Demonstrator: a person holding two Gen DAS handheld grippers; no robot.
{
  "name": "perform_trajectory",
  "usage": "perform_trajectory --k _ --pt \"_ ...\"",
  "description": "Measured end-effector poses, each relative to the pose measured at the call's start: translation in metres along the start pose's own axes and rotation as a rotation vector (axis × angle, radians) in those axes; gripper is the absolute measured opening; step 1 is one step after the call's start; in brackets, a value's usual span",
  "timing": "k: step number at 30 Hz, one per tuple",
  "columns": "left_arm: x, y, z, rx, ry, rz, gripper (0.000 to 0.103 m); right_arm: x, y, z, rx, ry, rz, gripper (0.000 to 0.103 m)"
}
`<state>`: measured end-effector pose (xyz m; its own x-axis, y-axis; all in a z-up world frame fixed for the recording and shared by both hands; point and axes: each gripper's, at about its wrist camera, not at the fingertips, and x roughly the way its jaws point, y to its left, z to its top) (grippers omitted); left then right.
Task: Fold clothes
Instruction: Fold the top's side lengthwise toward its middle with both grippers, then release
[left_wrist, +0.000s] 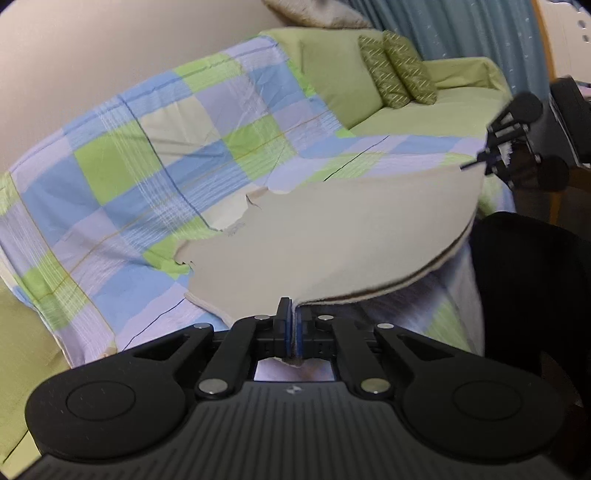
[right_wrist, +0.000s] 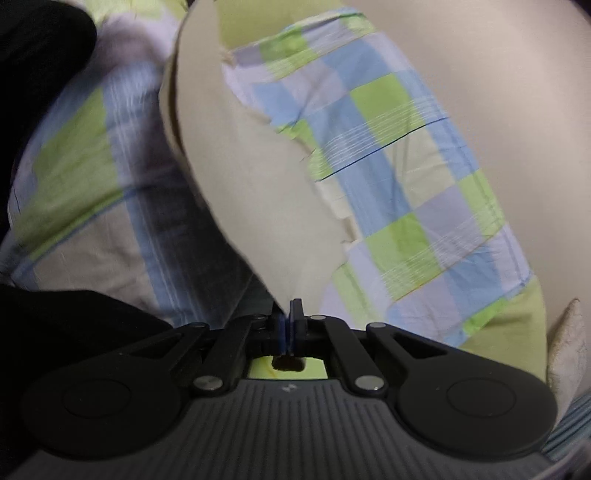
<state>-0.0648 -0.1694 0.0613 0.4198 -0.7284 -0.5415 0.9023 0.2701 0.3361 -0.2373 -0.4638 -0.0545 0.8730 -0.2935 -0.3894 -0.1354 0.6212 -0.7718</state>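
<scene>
Cloth everywhere, and both grippers have a bite of it. Left gripper (left_wrist: 293, 325) has its jaws pressed together on the near edge of the beige garment (left_wrist: 332, 236), the hem running straight down between the blue pads (left_wrist: 284, 334) with a little tuft poking out below them. From that pinch the garment fans out ahead and to the right of the jaws as one flat, taut sheet, its far left edge ragged and rumpled, its right edge showing a darker seam line underneath.

Over at the far right corner of that sheet sits the right gripper (left_wrist: 491, 158), seen side-on from the left wrist camera, clamped on the fabric's corner. Its own camera confirms it: right gripper (right_wrist: 290, 325) jaws are closed tight, and the beige garment (right_wrist: 251, 184) rises from between them in a broad band sweeping up and to the left, doubled at its left edge.

Beneath and beyond both sets of jaws lies the checked bedsheet (left_wrist: 147, 166) in blue, green and lilac squares, draped over the green sofa (left_wrist: 424, 114). Two patterned green cushions (left_wrist: 397, 70) stand well beyond the left jaws, up against the backrest. Dark clothing of the person (left_wrist: 524, 277) fills the right side, just beside the stretched fabric
</scene>
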Motion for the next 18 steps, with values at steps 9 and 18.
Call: perform_trajectory --k 9,18 --pt "-0.02 0.012 0.01 -0.062 -0.01 0.027 0.0 -0.055 -0.014 0.022 -0.024 0.007 0.013 0.0" --pt "0.118 0.128 0.036 -0.139 0.057 0.038 0.0 0.075 -0.124 0.04 0.116 0.039 0.186 0.0"
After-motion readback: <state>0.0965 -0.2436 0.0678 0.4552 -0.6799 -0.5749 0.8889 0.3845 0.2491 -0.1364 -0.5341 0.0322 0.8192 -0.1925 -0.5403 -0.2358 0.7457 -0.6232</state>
